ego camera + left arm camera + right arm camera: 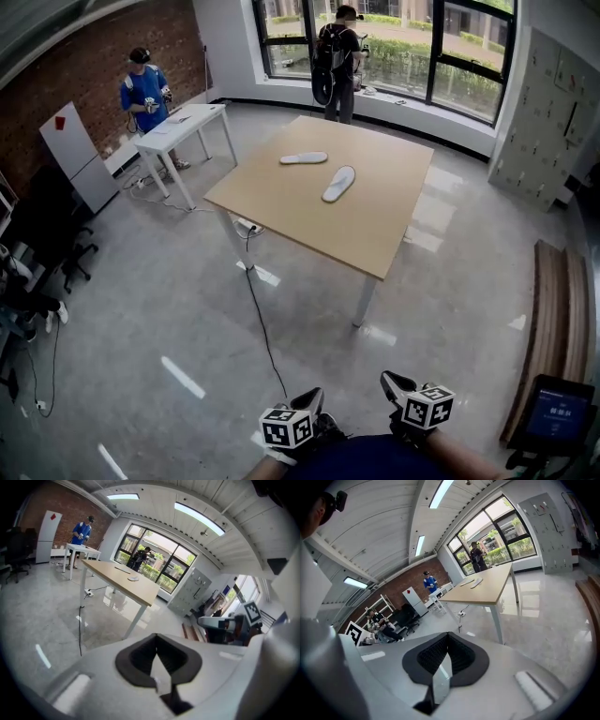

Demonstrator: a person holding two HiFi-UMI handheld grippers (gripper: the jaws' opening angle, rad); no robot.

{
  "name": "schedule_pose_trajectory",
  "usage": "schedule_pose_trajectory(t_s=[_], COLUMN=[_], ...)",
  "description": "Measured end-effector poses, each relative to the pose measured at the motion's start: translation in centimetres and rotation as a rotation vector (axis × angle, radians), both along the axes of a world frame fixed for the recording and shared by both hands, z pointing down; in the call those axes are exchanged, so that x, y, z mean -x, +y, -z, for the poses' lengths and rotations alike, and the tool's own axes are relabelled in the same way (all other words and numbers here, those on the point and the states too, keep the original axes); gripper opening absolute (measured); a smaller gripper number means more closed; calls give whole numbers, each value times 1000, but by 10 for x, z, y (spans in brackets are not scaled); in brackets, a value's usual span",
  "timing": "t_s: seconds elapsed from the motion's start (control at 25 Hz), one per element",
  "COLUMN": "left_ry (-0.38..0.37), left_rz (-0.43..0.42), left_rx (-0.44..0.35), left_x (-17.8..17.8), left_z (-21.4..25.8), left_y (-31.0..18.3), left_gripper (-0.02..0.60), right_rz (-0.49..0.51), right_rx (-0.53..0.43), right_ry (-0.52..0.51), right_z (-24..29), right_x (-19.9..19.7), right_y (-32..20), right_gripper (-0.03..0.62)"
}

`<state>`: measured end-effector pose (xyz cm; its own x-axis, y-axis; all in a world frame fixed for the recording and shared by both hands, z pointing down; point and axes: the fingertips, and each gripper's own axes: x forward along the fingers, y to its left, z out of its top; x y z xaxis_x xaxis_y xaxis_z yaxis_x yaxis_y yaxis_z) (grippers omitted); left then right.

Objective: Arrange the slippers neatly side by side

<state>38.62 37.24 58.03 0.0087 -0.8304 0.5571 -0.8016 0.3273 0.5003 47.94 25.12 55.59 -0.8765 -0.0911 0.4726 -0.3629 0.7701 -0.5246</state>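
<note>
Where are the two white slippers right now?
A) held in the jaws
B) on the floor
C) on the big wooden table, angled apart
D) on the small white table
C: the far slipper and the near slipper both lie on the wooden table, apart and pointing different ways.
</note>
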Motion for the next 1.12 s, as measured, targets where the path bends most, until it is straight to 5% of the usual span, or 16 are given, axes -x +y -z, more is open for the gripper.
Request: schedule_pose_trajectory(t_s=[0.52, 0.76, 1.12], left_ry=[46, -14, -74], left_rz=[229, 368, 522], left_rx=[68, 72, 50], left_x=[76, 143, 198], left_z=[-27, -13, 2], left_y=[35, 17, -32], left_gripper=[3, 3, 4], right_rz=[241, 365, 510], right_rx=[43, 24, 44], right_ry=[53, -31, -71], right_z=[-20, -5, -6], right_x=[111, 203, 276], right_y=[13, -18, -63], right_gripper=[6, 6, 6])
